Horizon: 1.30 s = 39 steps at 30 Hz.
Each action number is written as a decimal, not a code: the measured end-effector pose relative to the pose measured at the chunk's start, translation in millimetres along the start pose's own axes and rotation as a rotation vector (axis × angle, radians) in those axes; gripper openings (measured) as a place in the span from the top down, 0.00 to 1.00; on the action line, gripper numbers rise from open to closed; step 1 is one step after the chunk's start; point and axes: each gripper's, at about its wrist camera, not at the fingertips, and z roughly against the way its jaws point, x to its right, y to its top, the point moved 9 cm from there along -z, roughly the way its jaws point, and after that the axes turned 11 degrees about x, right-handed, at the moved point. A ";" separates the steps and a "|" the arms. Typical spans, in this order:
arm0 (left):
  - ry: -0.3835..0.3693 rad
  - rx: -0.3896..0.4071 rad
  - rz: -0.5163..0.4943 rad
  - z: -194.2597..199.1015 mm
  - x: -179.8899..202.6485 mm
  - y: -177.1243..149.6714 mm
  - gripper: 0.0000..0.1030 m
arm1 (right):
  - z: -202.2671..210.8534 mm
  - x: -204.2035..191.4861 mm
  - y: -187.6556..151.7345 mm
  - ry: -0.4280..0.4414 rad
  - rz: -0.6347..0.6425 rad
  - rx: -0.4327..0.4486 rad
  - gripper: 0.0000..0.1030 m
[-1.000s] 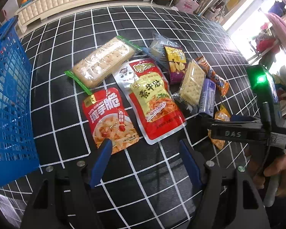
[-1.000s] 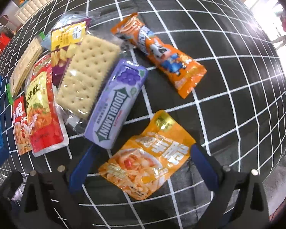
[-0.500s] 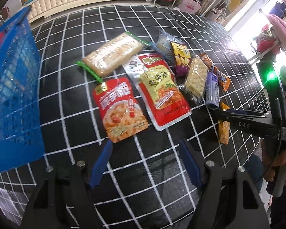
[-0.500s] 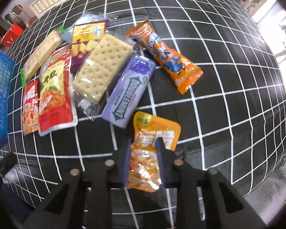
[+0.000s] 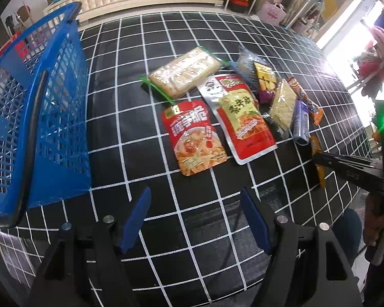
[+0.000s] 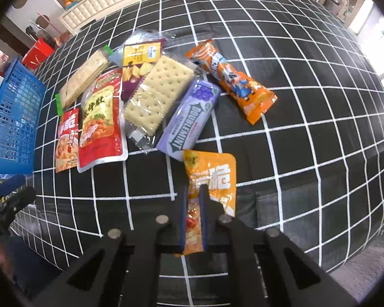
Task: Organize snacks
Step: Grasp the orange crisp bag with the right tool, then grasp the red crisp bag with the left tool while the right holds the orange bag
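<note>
Item: orange snack pouch (image 6: 212,176), pinched by its lower edge in my right hand-held gripper (image 6: 193,220); the jaws are closing on it, and the pouch hangs toward 12 o'clock over the checked surface (image 6: 307,153).

Item: left hand-held gripper (image 5: 194,217), released, jaws apart with nothing between them, above bare cloth.

Item: blue basket (image 5: 38,117), at 9 o'clock in the left view, the likely destination.

Remaining lot: red pouch (image 5: 195,138), larger red-and-silver pouch (image 5: 243,117), cracker packs, purple gum pack (image 6: 189,120), orange wrapper (image 6: 235,81), clustered at 11 to 1 o'clock.

Handling note: I judge the pinch thin and near the edge, so I should carry the pouch low and steady, clear the basket rim, then release.

Not legible: the basket's floor through the mesh, the dark packet under the crackers, the pouch's lower end behind my fingers.
</note>
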 end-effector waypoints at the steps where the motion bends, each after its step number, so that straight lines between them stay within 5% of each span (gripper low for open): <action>1: 0.015 -0.006 0.007 -2.0 -2.1 -0.2 0.32 | 0.1 3.3 0.5 0.003 0.000 0.009 0.89; 10: 0.068 -0.037 0.017 -28.2 4.1 13.5 0.32 | 2.9 15.0 -1.5 0.066 -0.020 0.017 0.89; 18: 0.192 -0.077 0.047 -69.9 -10.2 36.0 0.32 | 0.5 20.1 2.8 0.090 -0.056 0.009 0.89; 31: 0.187 -0.083 0.054 -109.7 -8.7 58.7 0.32 | -10.7 14.5 -2.4 0.097 -0.063 -0.026 0.91; 33: 0.188 -0.063 0.053 -110.6 -4.1 62.2 0.38 | -12.2 12.2 -2.2 0.108 -0.069 -0.022 0.93; 35: 0.180 -0.060 0.036 -109.9 2.7 63.6 0.57 | -12.9 11.0 -1.9 0.113 -0.072 -0.019 0.95; 39: 0.163 -0.058 0.018 -104.2 8.5 60.2 0.70 | -12.3 12.0 -3.5 0.110 -0.069 -0.009 0.96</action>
